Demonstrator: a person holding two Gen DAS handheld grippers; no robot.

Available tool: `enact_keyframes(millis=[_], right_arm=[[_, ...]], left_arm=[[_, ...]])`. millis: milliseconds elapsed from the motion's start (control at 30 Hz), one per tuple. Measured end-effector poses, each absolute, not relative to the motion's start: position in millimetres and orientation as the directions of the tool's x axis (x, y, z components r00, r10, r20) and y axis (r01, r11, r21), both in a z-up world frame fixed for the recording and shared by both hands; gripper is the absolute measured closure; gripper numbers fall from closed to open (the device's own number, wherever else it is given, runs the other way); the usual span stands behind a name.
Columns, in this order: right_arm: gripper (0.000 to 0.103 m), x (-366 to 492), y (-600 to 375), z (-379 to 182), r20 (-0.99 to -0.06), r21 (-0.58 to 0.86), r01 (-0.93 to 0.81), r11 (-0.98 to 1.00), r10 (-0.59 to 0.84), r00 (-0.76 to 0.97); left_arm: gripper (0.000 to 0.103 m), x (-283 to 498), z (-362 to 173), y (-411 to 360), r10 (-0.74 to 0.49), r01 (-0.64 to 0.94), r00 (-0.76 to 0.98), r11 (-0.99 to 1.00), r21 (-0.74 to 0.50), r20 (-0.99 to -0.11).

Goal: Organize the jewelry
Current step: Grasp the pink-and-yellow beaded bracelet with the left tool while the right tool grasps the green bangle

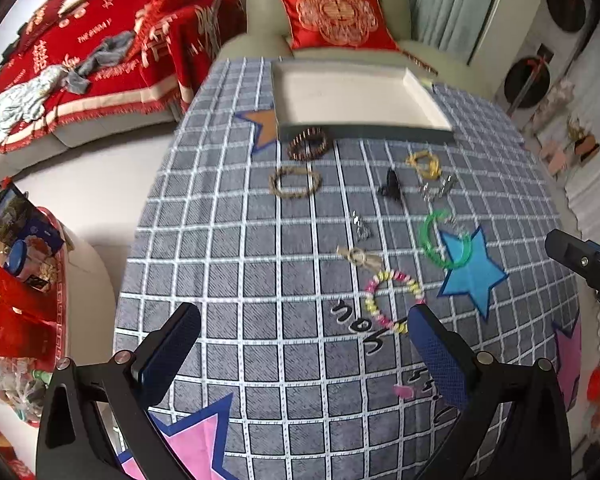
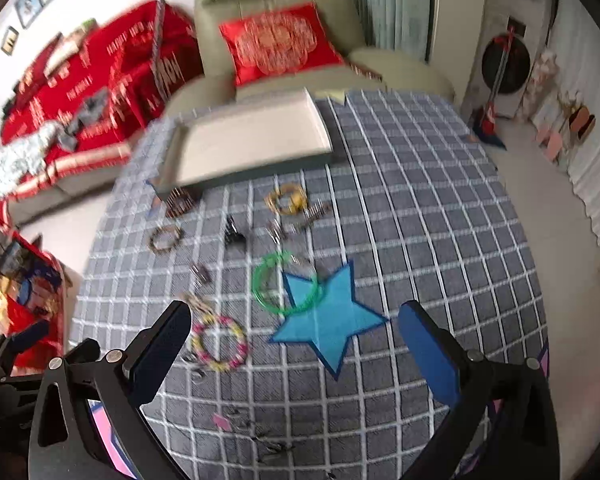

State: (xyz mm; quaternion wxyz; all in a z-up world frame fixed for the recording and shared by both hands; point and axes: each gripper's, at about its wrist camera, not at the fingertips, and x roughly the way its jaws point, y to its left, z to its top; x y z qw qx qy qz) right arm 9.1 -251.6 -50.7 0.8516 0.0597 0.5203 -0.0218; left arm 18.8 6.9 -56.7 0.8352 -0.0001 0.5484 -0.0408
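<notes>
I hold both my left hand-held gripper [image 1: 304,344] and my right hand-held gripper [image 2: 296,336] with fingers apart, empty, above the bench [image 1: 260,264]. The bracelets [image 1: 394,300] lie scattered before the empty tray [image 1: 364,130].

Motion blur is smearing the right wrist view, leaving the small metal pieces [image 2: 274,446] near the table's [image 2: 440,216] front edge too indistinct to identify, while the tray's [image 2: 256,140] edges are streaking.
</notes>
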Motion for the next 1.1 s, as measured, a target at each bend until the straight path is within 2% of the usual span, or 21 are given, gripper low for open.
enact_keyframes(millis=[233, 700, 767, 867, 933, 1000, 1100], right_arm=[[0.0, 34.6, -255.4, -90.6, -0.945, 0.057, 0.063, 0.996, 0.033, 0.325], [0.001, 107.7, -254.6, -163.6, -0.988, 0.019, 0.03, 0.999, 0.014, 0.154], [0.003, 116.0, -252.8, -170.7, -0.989, 0.013, 0.021, 1.0, 0.01, 0.148], [0.016, 125.9, -247.4, -180.5, -0.991, -0.006, -0.002, 1.0, -0.005, 0.131], [0.032, 130.7, -244.2, -186.9, -0.994, -0.005, -0.017, 1.0, -0.003, 0.109], [0.036, 134.3, -238.9, -192.3, -0.994, -0.013, -0.029, 0.999, -0.01, 0.106], [0.045, 135.1, -229.5, -196.6, -0.993, -0.01, -0.051, 0.999, -0.004, 0.119]], left_arm=[[0.0, 34.4, -104.8, -12.2, -0.088, 0.095, 0.268, 0.993, -0.064, -0.96], [0.0, 65.3, -159.7, -48.6, -0.072, 0.081, 0.212, 0.995, -0.056, -0.975], [0.01, 66.8, -162.6, -52.1, -0.064, 0.082, 0.218, 0.996, -0.047, -0.974], [0.014, 69.5, -168.7, -58.7, -0.051, 0.086, 0.212, 0.996, -0.034, -0.976], [0.017, 69.9, -169.6, -66.5, -0.035, 0.093, 0.228, 0.996, -0.014, -0.973], [0.023, 71.4, -170.5, -75.6, -0.025, 0.114, 0.241, 0.993, 0.003, -0.97], [0.042, 71.2, -169.5, -94.6, -0.035, 0.159, 0.254, 0.987, 0.006, -0.967]])
